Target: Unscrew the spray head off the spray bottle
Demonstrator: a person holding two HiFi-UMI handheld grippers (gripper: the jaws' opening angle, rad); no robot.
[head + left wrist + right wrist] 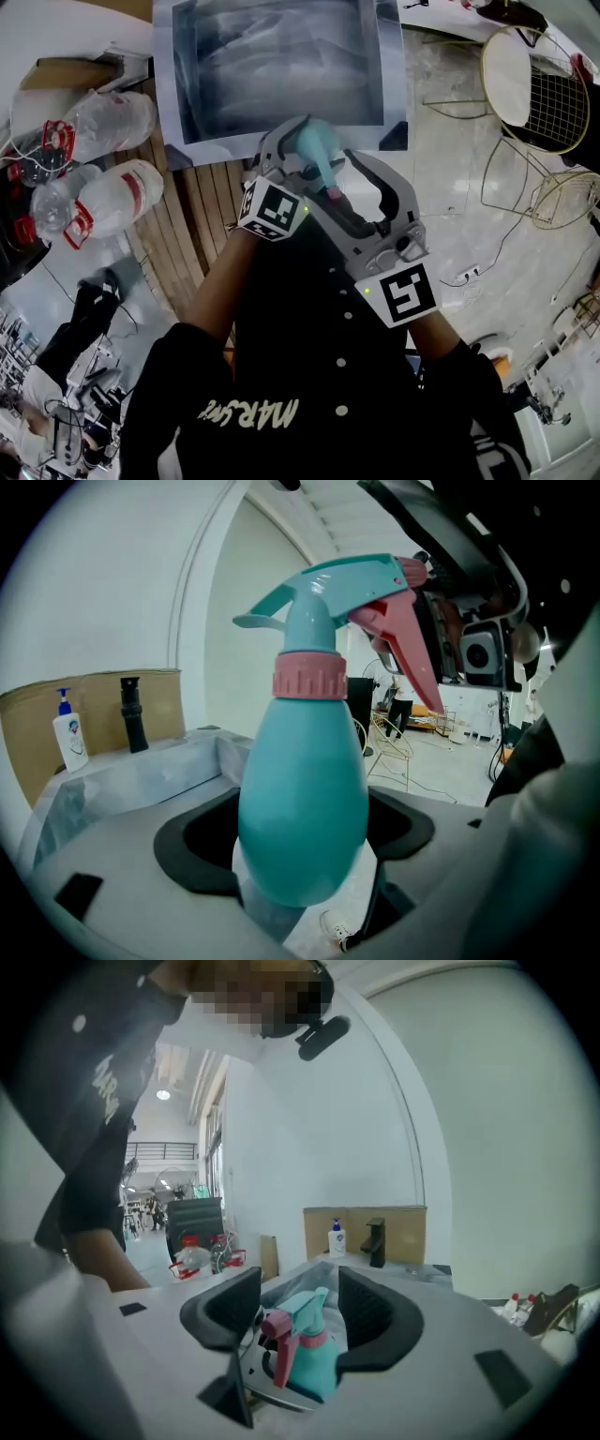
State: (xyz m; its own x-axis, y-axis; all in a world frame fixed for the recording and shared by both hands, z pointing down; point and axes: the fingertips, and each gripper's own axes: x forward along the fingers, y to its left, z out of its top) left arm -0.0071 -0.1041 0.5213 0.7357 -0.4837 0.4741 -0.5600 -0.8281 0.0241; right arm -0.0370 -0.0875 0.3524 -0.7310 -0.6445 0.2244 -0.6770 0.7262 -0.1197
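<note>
Between the jaws of the left gripper (302,855) the spray bottle (302,789) sits clamped by its belly. Its spray head (347,588) remains on, pink collar (309,675) seated. The right gripper (300,1314) frames the head with jaws apart, seemingly not touching, so unscrewing remains.

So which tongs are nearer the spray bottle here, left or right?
Left. The left tongs are clamped on the spray bottle at its belly, holding it off the table. The right tongs stand open by its spray head, pads not pressing it.
</note>
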